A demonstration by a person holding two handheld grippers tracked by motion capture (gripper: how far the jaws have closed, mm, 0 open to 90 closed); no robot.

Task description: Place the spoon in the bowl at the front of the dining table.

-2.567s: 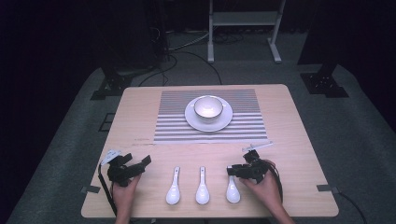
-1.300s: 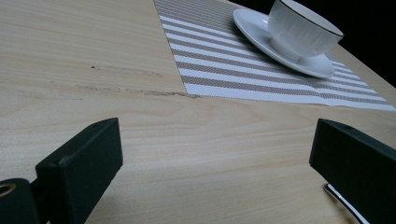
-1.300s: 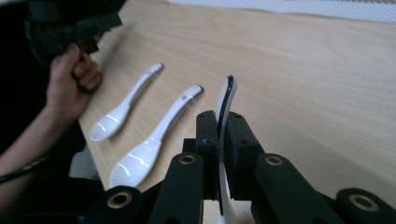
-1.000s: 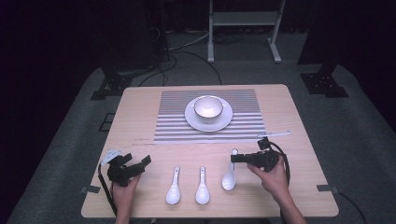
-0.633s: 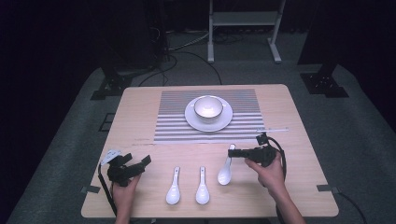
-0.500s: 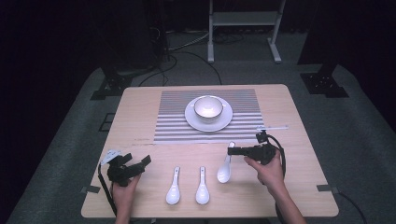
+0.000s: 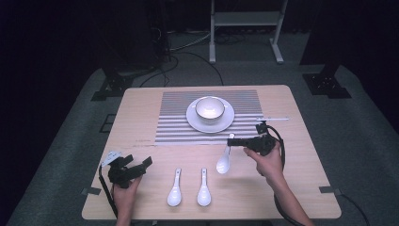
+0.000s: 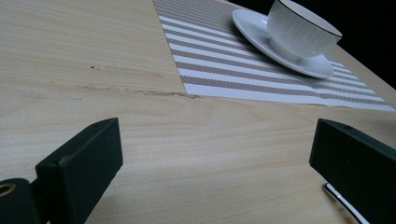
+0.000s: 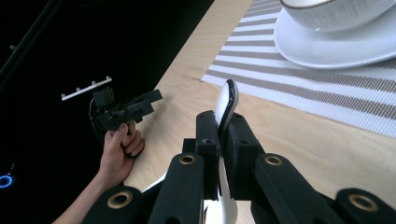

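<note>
My right gripper (image 7: 233,141) is shut on the handle of a white ceramic spoon (image 7: 223,165). The spoon hangs off the table, bowl end down, just in front of the striped placemat (image 7: 174,127). In the right gripper view the handle (image 9: 229,100) stands up between the closed jaws of that gripper (image 9: 222,126). A white bowl (image 7: 210,107) sits on a white plate (image 7: 193,118) on the mat. Two more white spoons (image 7: 174,189) (image 7: 203,188) lie side by side near the front edge. My left gripper (image 7: 139,163) rests at the front left, open and empty, with its jaws (image 8: 215,158) set wide.
The wooden table (image 7: 301,165) has bare room at the right and along the left side. The bowl (image 8: 303,28) and plate (image 8: 261,32) lie far ahead of the left jaws. Dark floor, cables and a metal stand (image 7: 244,28) lie beyond the table.
The right gripper closed on the rightmost spoon, lifted it off the table and carried it left and toward the placemat. The left gripper stayed put.
</note>
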